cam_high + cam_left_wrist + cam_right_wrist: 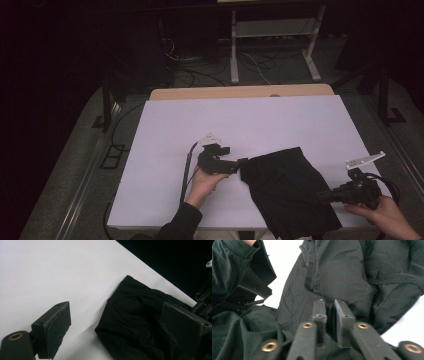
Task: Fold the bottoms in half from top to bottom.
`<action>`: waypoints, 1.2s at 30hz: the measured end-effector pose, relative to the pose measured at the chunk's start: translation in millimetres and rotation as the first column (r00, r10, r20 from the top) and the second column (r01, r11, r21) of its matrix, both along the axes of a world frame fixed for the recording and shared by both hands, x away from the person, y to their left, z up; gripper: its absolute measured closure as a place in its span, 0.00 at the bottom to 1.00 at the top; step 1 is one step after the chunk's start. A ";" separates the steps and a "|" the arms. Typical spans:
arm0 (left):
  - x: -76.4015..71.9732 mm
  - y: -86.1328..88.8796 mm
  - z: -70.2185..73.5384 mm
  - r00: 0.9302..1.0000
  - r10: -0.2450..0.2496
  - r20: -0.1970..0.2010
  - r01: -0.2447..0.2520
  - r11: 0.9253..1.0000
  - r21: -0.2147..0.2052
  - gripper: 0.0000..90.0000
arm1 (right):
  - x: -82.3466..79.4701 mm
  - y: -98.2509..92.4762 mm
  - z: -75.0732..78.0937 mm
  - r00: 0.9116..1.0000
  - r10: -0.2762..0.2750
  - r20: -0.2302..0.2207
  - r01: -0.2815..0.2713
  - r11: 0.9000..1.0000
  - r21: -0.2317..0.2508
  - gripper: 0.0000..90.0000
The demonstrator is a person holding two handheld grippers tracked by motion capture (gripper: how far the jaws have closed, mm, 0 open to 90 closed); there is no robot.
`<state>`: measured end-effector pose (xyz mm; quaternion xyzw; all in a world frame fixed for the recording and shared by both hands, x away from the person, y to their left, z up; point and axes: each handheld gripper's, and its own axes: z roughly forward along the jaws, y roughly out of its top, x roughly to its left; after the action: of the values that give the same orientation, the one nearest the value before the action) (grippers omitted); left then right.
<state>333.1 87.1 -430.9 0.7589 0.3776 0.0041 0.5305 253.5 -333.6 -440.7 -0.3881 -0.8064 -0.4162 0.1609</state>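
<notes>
Two claws working a black garment near the tabletop's front edge

Our left claw (239, 165) stands spread at the black garment (287, 190)'s left edge, one pad over the fabric, likely ready to take that edge. The garment lies crumpled toward the tabletop (240, 120)'s front right corner. Our right claw (324, 196), jaws narrowly parted with nothing pinched, reaches onto its right side.

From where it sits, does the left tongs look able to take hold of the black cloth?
Probably yes: the left tongs stand open right at the near edge of the black cloth, with bare white table around and nothing in between.
</notes>
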 end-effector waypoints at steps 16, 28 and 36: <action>0.4 9.4 7.8 1.000 -0.018 0.014 0.018 0.999 0.032 0.05 | 26.6 7.4 27.6 0.984 -0.099 0.150 0.093 0.995 0.045 0.81; -1.3 11.2 8.5 0.999 -0.022 0.032 0.021 0.999 0.028 0.04 | 72.4 43.8 24.0 0.985 -0.067 0.159 0.078 0.995 -0.063 0.98; -1.5 13.5 8.9 0.999 -0.014 0.037 0.013 0.999 0.032 0.04 | 92.4 66.1 5.8 0.994 -0.017 0.106 0.031 0.991 -0.133 0.98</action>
<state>331.5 100.6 -422.0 0.7696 0.3623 0.0205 0.5254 345.8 -267.5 -434.9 -0.3852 -0.8352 -0.3829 0.0869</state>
